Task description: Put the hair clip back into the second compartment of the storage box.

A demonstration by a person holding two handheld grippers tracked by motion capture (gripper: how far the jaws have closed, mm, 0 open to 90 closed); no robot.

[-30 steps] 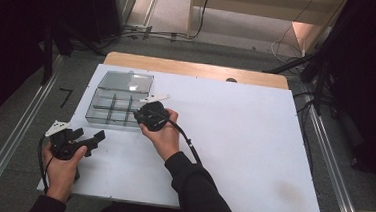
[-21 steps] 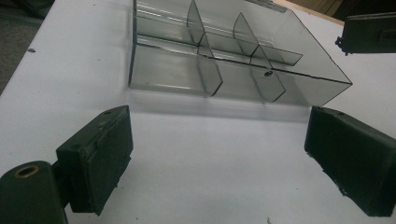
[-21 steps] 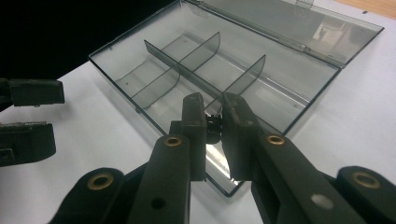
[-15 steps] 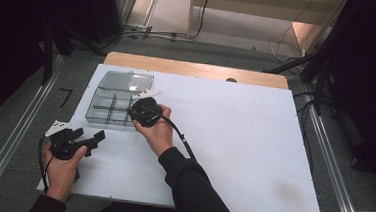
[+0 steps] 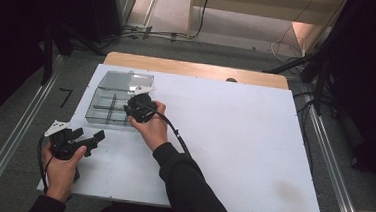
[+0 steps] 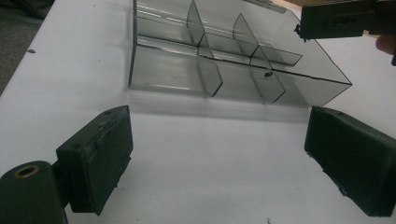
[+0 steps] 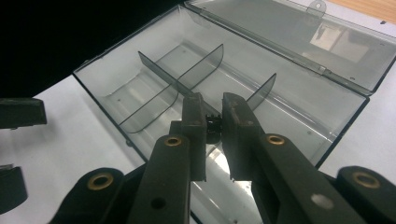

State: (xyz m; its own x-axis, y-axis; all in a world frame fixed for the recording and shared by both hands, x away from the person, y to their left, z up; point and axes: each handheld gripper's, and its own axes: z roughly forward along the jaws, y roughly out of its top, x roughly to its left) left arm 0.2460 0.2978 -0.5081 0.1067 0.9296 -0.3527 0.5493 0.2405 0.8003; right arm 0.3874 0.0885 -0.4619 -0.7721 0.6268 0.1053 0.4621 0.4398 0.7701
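The right gripper (image 7: 214, 122), jaws pinched on a small black part (image 7: 213, 125), hangs directly over the open clear divider box (image 5: 104, 111) at the table's left (the nearer hand), while the left gripper (image 6: 219, 154) waits wide open just short of it

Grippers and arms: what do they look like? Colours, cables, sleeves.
Both tongs are black: the left gripper has broad blocky pads, the right gripper slim arms with brass-coloured rivets. Each carries a grey three-cornered plate and trails a black cable. Sleeves are dark.
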